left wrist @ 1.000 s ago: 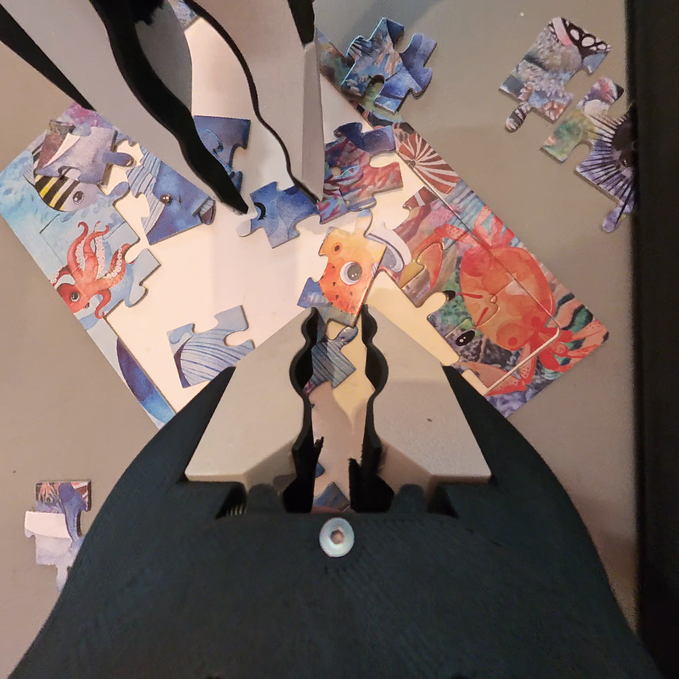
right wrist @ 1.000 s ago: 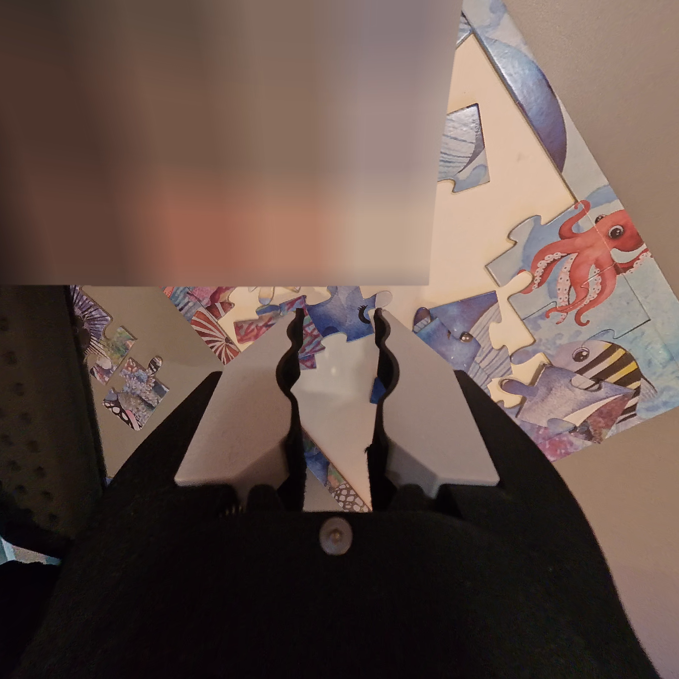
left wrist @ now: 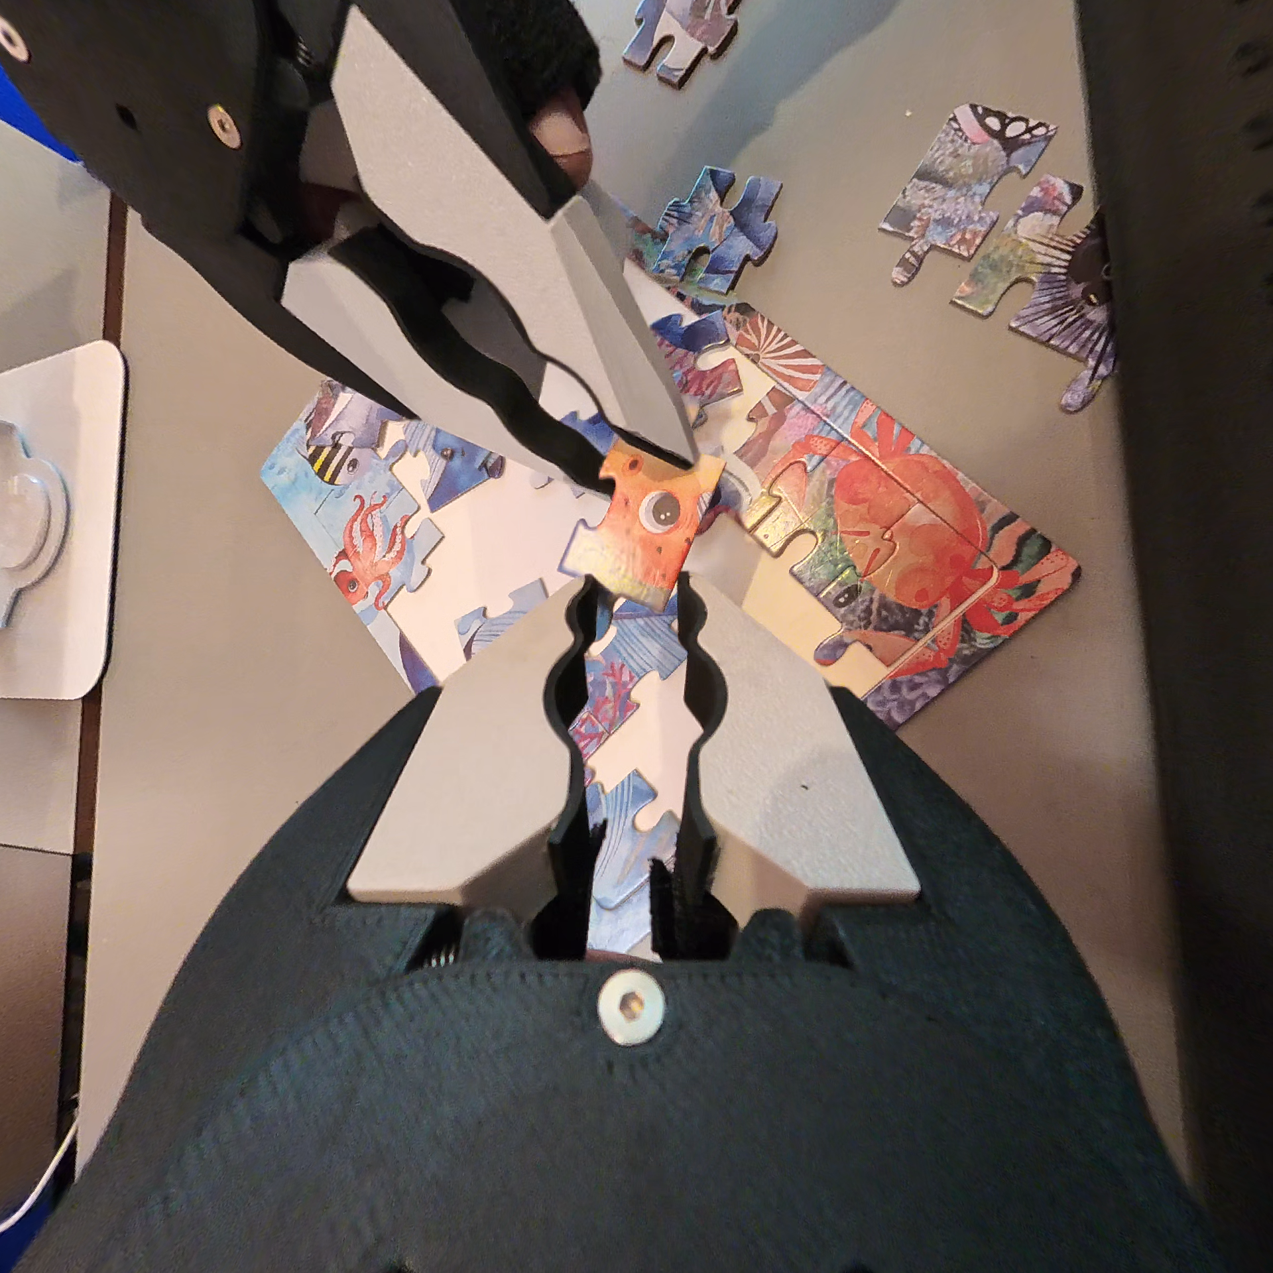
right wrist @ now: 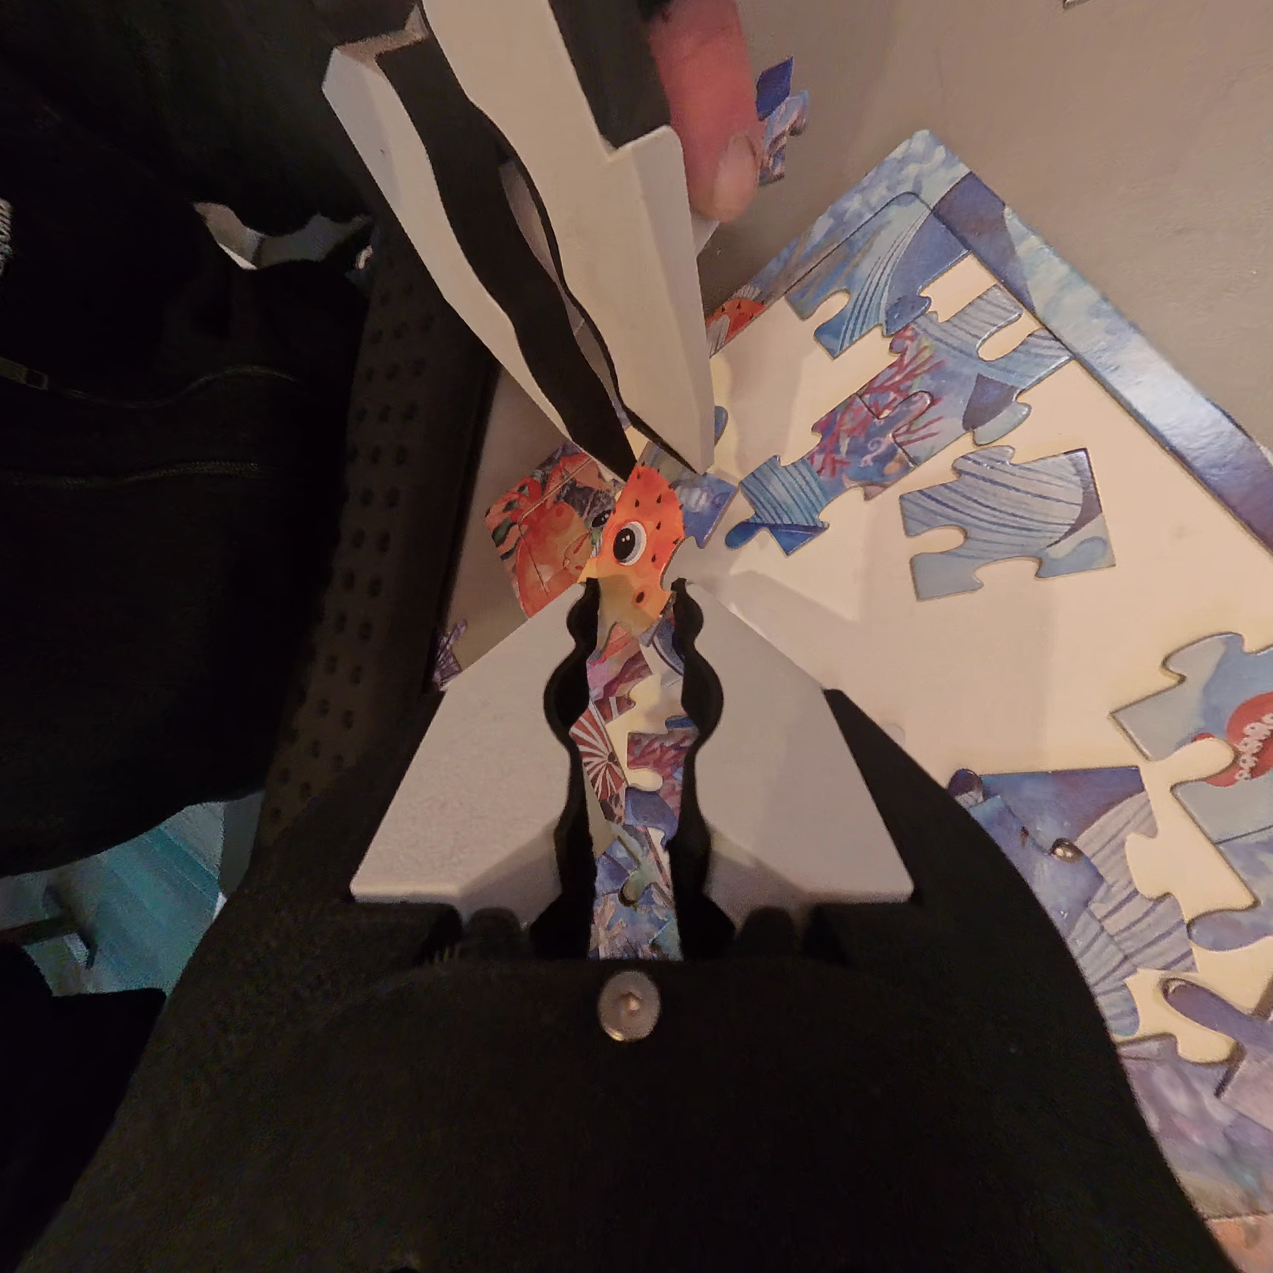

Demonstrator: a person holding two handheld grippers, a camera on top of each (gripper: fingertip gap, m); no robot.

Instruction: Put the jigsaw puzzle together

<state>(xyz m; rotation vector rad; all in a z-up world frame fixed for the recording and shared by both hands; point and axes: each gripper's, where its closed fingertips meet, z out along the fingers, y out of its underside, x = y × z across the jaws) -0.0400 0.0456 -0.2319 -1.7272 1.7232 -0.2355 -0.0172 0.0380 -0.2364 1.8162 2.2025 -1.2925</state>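
Orange fish piece (left wrist: 640,527) now lifted off tray (left wrist: 482,551), pinched by both claws: left (left wrist: 634,585), right (right wrist: 630,585) (handover or reorientation likely); placement still pending.

Warm, dim indoor light with wide-angle bending at the edges

The centre of each view is sharp and evenly lit; the black body of each hand-held gripper (left wrist: 634,585) (right wrist: 630,585) sinks into near-featureless dark, soft shadows fall on the grey tabletop (left wrist: 207,551), straight edges bow near the corners, and the close finger (right wrist: 709,117) at the top is slightly soft
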